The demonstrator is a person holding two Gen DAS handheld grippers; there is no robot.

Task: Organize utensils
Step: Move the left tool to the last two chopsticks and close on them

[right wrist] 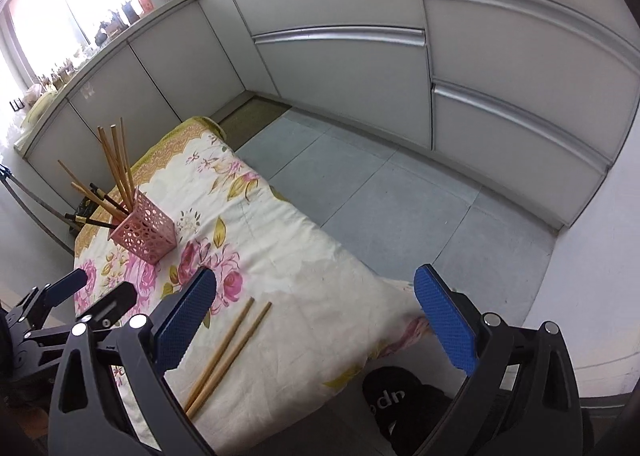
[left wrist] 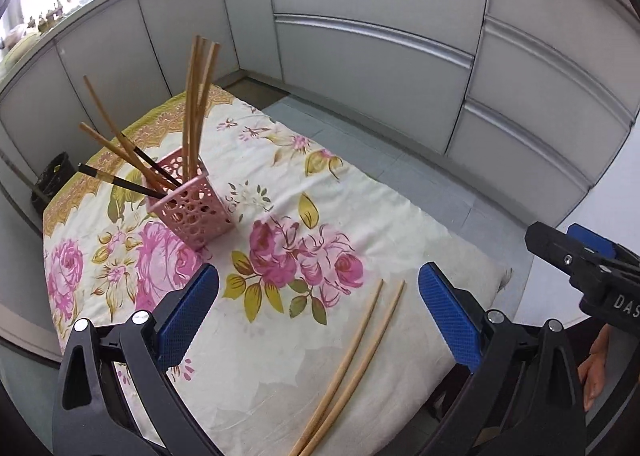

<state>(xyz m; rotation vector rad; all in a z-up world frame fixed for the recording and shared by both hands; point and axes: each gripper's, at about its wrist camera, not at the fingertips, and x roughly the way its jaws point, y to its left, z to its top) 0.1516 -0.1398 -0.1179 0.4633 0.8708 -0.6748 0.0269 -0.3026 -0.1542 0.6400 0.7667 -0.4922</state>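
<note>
Wooden chopsticks [left wrist: 352, 368] — two loose on cloth [left wrist: 280, 191]; one pink holder [left wrist: 192, 207].

Left claw [left wrist: 319, 288], right claw [right wrist: 315, 294] agape

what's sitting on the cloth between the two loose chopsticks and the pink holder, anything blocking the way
Nothing visible. The two loose chopsticks lie side by side on the flowered cloth, and only bare cloth runs from them to the pink holder. The open left gripper and right gripper hang above them, holding nothing.
</note>
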